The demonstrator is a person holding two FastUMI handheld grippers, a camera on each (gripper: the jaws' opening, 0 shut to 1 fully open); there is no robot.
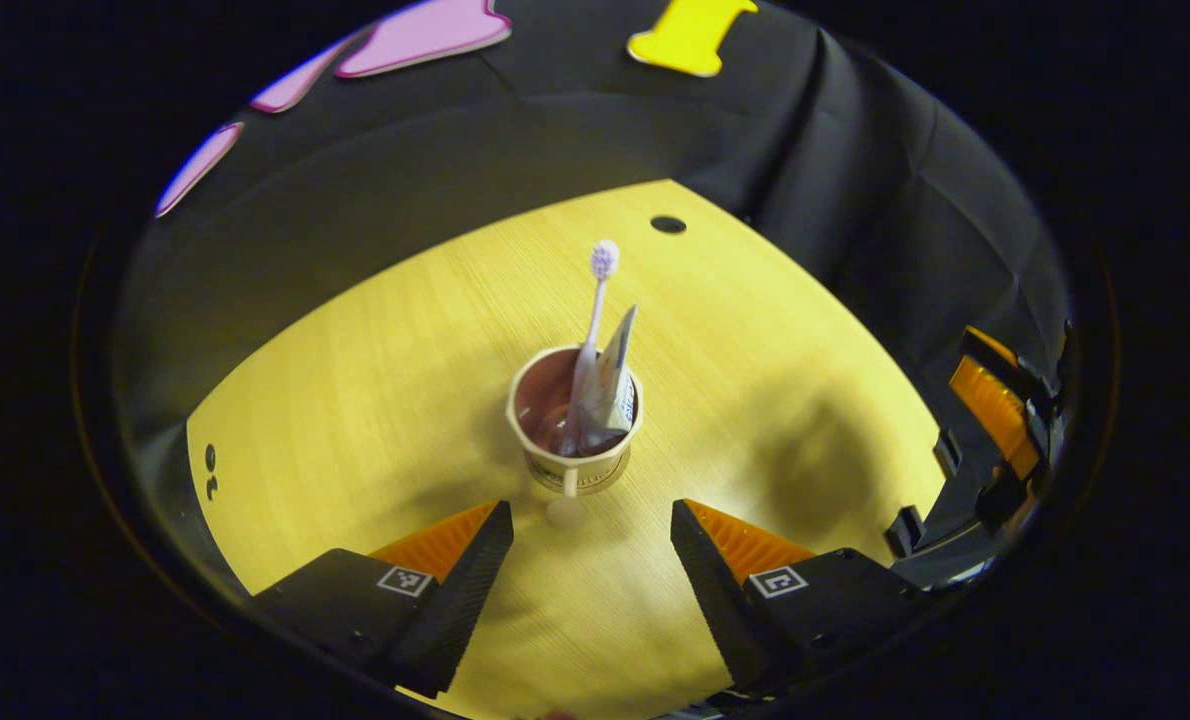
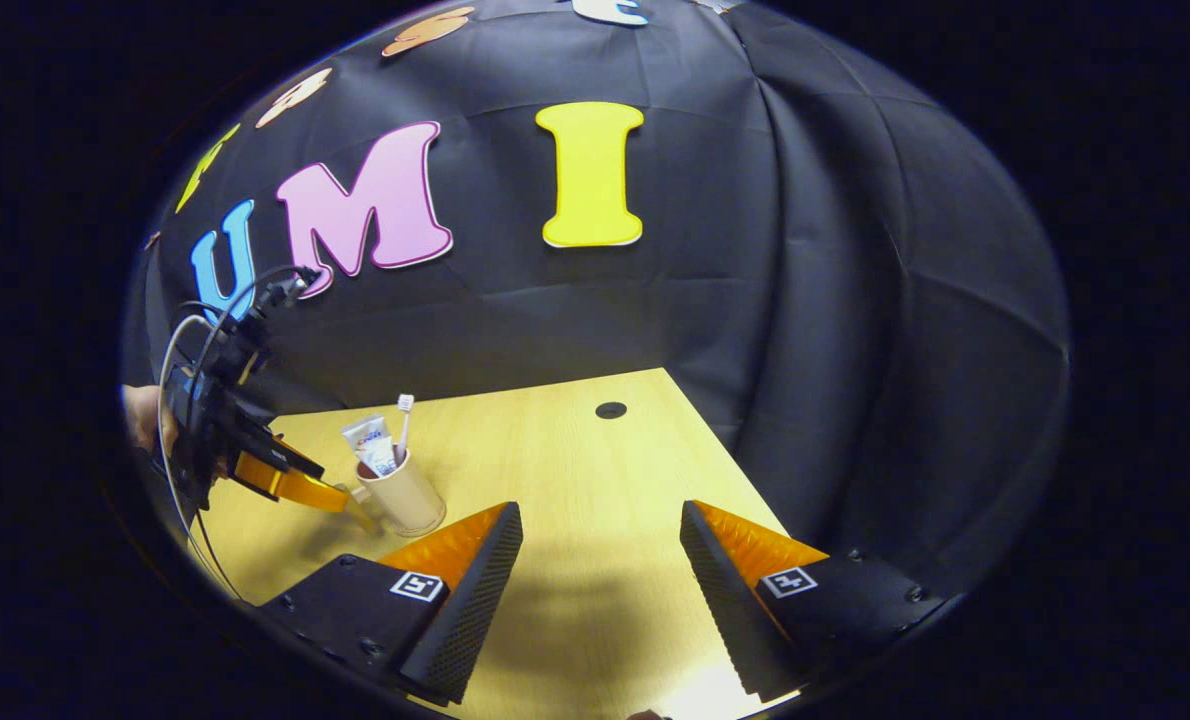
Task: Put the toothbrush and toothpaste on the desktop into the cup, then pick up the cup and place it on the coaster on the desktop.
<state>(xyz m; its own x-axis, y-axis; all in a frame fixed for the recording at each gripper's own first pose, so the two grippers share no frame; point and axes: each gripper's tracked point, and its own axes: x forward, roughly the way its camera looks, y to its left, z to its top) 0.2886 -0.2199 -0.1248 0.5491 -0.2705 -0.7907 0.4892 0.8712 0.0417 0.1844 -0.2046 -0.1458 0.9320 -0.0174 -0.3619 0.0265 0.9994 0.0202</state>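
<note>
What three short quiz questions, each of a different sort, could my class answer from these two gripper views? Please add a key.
1. True or false: the toothbrush and the toothpaste both stand in the cup.
2. Multiple choice: in the left gripper view, the left gripper is A) shut on the cup's handle, B) open with the cup ahead of its fingers, C) shut on the toothbrush.
3. Fill in: in the right gripper view, the right gripper is open above the bare wooden ____.

Key: 1 true; 2 B; 3 desk.
</note>
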